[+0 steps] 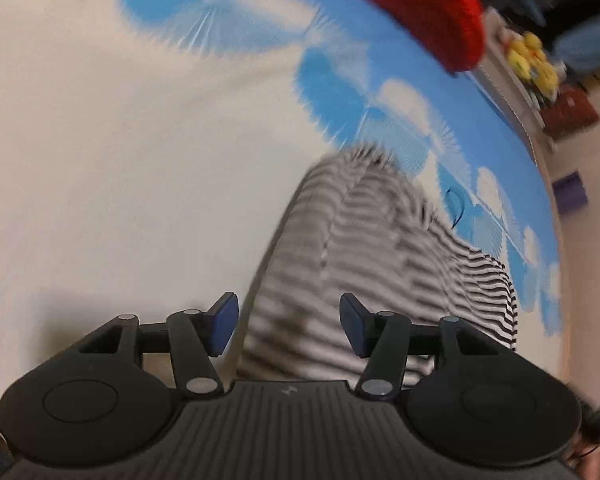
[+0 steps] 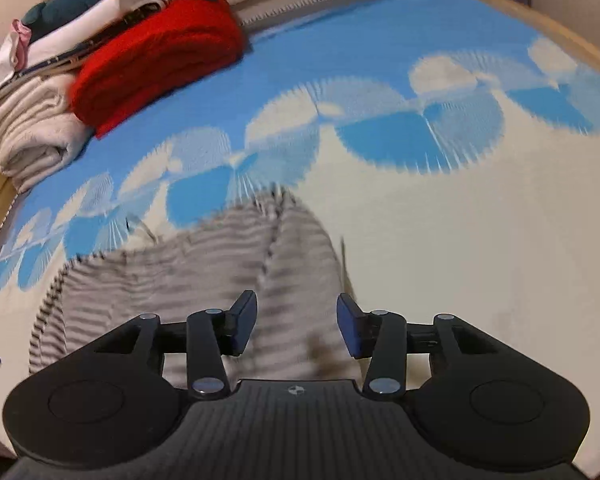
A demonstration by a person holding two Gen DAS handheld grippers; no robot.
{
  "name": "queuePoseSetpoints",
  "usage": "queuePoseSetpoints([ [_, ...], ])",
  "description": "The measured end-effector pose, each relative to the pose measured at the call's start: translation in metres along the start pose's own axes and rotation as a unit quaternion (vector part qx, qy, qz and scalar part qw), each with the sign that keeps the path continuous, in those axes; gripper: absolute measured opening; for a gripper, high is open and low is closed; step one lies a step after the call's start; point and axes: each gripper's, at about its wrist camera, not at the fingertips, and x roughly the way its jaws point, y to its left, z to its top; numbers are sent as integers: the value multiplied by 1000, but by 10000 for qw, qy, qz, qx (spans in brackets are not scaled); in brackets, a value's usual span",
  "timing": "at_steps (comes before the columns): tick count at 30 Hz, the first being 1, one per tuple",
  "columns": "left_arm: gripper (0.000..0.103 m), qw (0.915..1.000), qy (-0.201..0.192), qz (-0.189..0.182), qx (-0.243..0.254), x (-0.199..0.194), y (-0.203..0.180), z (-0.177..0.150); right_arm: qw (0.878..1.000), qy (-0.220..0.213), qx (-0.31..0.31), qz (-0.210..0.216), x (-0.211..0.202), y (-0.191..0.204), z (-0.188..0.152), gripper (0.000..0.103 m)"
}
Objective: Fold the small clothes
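Striped garment [image 1: 364,248] lies on the blue-and-cream patterned cover [image 1: 100,140], black-and-white stripes, already bunched or partly folded; motion blur softens its edges in both views. Left claw [image 1: 289,326]: jaws well apart, nothing between them, blue pads facing each other with the cloth showing under the gap. From this claw the garment runs forward and to the right, its long axis heading away up the frame toward the blue border; the near end sits directly under the fingers. Whether the pads touch the cloth cannot be told. Right claw [image 2: 296,326]: likewise spread, holding nothing, poised over the near part of the same striped garment [image 2: 220,272]. From this side the bulk of the cloth spreads forward and to the left, with a seam or ridge running away up the middle. Judgement: the two claws sit over opposite near corners of the piece, each about equally close, so either could pinch first; the coming move seems to turn on closing on the near edge and carrying it along the long axis toward the far end. Both tools point forward and tilt down at the cover, low above it. At the far corner a red folded item [image 2: 156,68] rests beside a stack of pale folded clothes [image 2: 32,124], well apart from the working area.
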Motion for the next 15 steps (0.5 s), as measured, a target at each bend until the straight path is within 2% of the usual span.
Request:
queuePoseSetpoints([
  [1,55,9988,421,147,-222,12,6,-1,9996,256,100,-21,6,-3,-6,46],
  [2,55,9985,408,112,-353,13,8,0,9992,361,132,-56,9,-3,-10,45],
  [3,58,9993,185,-25,-323,9,7,1,9996,266,72,-57,7,-1,-13,45],
  [5,61,9999,83,-61,-125,11,3,4,9994,241,-195,-149,8,6,-17,45],
  [9,61,9985,478,230,-113,33,1,2,9968,569,-332,-450,22,5,-24,45],
  [11,59,9984,538,155,-49,36,0,4,9961,687,-224,-500,26,0,-26,45],
  [12,54,9984,560,45,-41,37,-1,4,9957,759,-165,-499,28,-2,-28,45],
  [13,37,9982,589,-87,-16,37,-1,4,9954,818,-128,-492,31,-4,-29,45],
  [15,4,9984,520,-201,78,34,-3,3,9956,840,-84,-401,30,-4,-32,32],
])
